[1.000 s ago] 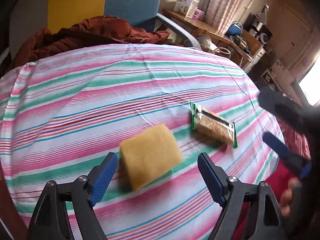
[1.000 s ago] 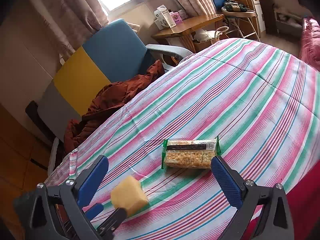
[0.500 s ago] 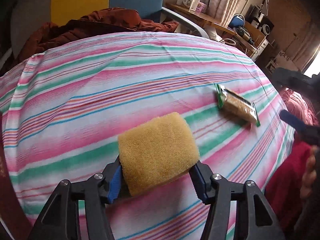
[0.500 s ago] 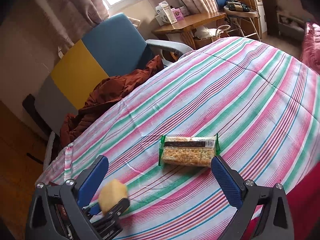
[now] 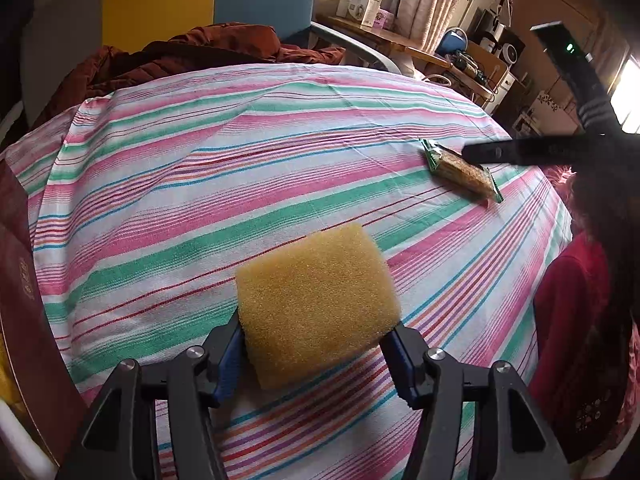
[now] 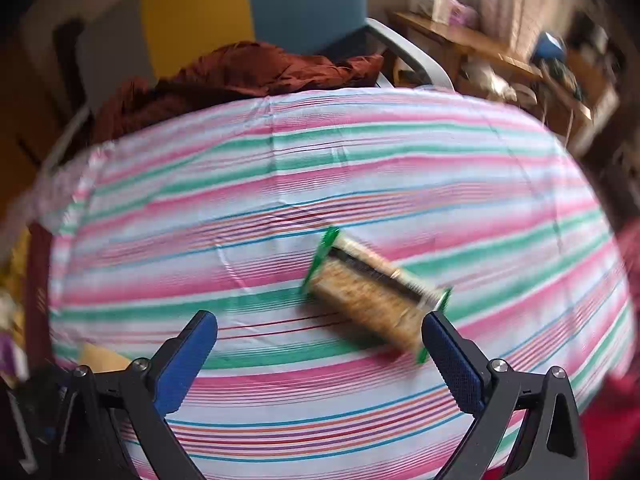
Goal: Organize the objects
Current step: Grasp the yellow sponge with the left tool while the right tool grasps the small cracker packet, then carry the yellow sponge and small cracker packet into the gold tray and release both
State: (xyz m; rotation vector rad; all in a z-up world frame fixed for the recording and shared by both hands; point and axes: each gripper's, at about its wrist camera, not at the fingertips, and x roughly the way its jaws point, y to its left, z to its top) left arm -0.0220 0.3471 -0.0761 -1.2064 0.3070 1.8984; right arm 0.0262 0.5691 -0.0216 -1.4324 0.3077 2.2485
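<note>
My left gripper (image 5: 316, 344) is shut on a yellow sponge (image 5: 316, 304) and holds it above the striped tablecloth (image 5: 200, 184). A green-edged cracker packet (image 5: 460, 172) lies on the cloth at the right; my right gripper shows above it as a dark bar (image 5: 520, 152). In the right wrist view, my right gripper (image 6: 320, 356) is open, with the cracker packet (image 6: 372, 292) lying just ahead of the right finger (image 6: 452, 364), not between the jaws. This view is blurred by motion.
A blue, yellow and grey armchair (image 5: 240, 0) with a rust-brown garment (image 5: 192, 56) stands behind the table. A wooden desk (image 5: 384, 36) with boxes is at the back right. A dark red box (image 5: 24, 280) sits at the left table edge.
My left gripper closed on the sponge and lifted it off the cloth. My right gripper swung round and moved closer to the cracker packet, staying open.
</note>
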